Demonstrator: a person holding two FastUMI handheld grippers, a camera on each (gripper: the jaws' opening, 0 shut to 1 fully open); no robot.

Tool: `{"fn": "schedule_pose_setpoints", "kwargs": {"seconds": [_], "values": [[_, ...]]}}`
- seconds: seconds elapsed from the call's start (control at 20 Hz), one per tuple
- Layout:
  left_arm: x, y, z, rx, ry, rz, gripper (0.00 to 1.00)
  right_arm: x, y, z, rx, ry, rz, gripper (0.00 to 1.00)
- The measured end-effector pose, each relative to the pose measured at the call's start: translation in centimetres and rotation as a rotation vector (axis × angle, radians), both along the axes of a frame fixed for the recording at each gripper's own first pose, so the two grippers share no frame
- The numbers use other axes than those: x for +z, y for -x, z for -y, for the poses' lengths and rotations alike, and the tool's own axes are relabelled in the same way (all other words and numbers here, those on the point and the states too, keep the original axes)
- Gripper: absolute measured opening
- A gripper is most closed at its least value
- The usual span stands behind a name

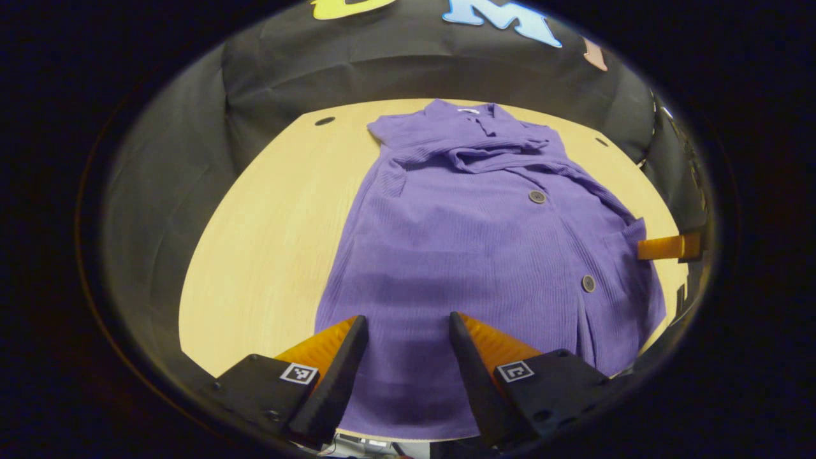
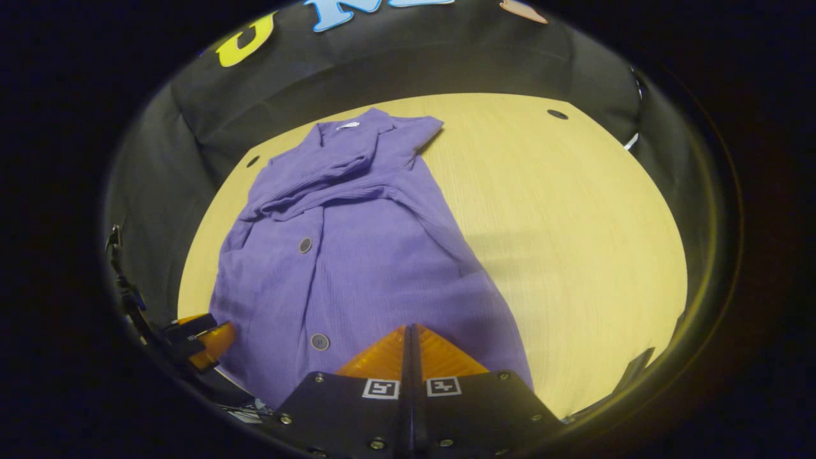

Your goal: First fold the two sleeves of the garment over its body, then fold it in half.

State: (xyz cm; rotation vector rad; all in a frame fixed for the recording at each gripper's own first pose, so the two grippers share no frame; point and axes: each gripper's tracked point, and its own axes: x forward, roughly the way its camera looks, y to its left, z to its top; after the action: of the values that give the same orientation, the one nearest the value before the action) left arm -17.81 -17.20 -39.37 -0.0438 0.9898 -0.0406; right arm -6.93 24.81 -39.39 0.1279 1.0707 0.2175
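Your left tool is released, its two fingers spread wide over the near hem of the purple garment, with cloth showing in the gap between them. The garment lies flat on the pale wooden bench, collar toward the far wall, both sleeves already folded across the chest just below the collar. Two dark buttons run down its front. In the left gripper view, the tip of your other tool meets the garment's right-hand edge.

In the right gripper view, your right tool is clenched, its fingers pressed together at the garment's near hem; you cannot tell whether any cloth is pinched between them. Bare bench stretches to the right of the garment.
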Motion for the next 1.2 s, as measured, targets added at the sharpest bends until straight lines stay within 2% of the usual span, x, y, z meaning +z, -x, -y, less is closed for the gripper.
{"fn": "schedule_pose_setpoints", "kwargs": {"seconds": [0.1, 0.3, 0.35, 0.4, 0.45, 0.5, 0.55, 0.75, 0.8, 0.9, 1.0, 1.05, 1.1, 1.15, 1.2], "values": [[-0.3, 0.0, 0.0, -0.002, -0.001, -0.013, 0.87, -0.2, 0.1, 0.0, 0.002, -0.003, -0.008, 0.01], [-0.8, -0.1, -0.1, 0.0, 0.006, -0.035, 0.88, -0.3, -0.1, 0.1, 0.0, -0.002, -0.018, 0.35], [-0.8, -0.2, -0.1, 0.001, 0.012, -0.041, 0.87, -0.4, 0.2, 0.1, 0.0, 0.0, -0.02, 0.51], [-0.9, -0.2, -0.2, 0.002, 0.017, -0.046, 0.87, -0.5, 0.3, 0.2, 0.001, 0.006, -0.024, 0.62], [-0.9, -0.2, -0.3, 0.002, 0.022, -0.052, 0.88, -0.5, 0.5, 0.4, 0.002, 0.014, -0.026, 0.77], [-0.9, -0.2, -0.3, 0.002, 0.027, -0.055, 0.88, -0.6, 0.7, 0.5, 0.004, 0.028, -0.03, 0.89], [-0.9, -0.3, -0.3, 0.001, 0.029, -0.057, 0.89, -0.9, 1.0, 0.8, 0.01, 0.045, -0.036, 0.94], [-1.0, -0.9, 0.1, -0.006, 0.023, -0.053, 0.9, -3.1, 3.3, 1.6, 0.054, 0.155, -0.115, 0.93], [-0.9, -1.1, 0.1, 0.0, 0.023, -0.058, 0.92, -3.1, 2.7, 1.4, 0.073, 0.173, -0.063, 0.94], [-1.0, -1.1, 0.4, 0.01, 0.024, -0.069, 0.94, -3.1, 3.1, 1.1, 0.131, 0.205, -0.047, 0.97], [-0.9, -1.5, 0.9, -0.011, 0.021, -0.069, 0.86, -3.0, 3.0, 1.0, 0.123, 0.205, -0.067, 0.98], [-0.9, -1.7, 1.3, -0.033, 0.022, -0.067, 0.83, -2.8, 3.0, 0.9, 0.122, 0.199, -0.069, 0.93], [-0.9, -1.9, 1.5, -0.048, 0.018, -0.067, 0.79, -3.0, 3.0, 0.6, 0.122, 0.193, -0.072, 0.94], [-0.8, -2.2, 1.6, -0.053, 0.023, -0.067, 0.72, -3.0, 2.9, 0.8, 0.126, 0.195, -0.082, 0.72], [-1.0, -2.4, 1.9, -0.048, 0.038, -0.067, 0.7, -2.9, 2.8, 0.7, 0.128, 0.196, -0.094, 0.67]]}}
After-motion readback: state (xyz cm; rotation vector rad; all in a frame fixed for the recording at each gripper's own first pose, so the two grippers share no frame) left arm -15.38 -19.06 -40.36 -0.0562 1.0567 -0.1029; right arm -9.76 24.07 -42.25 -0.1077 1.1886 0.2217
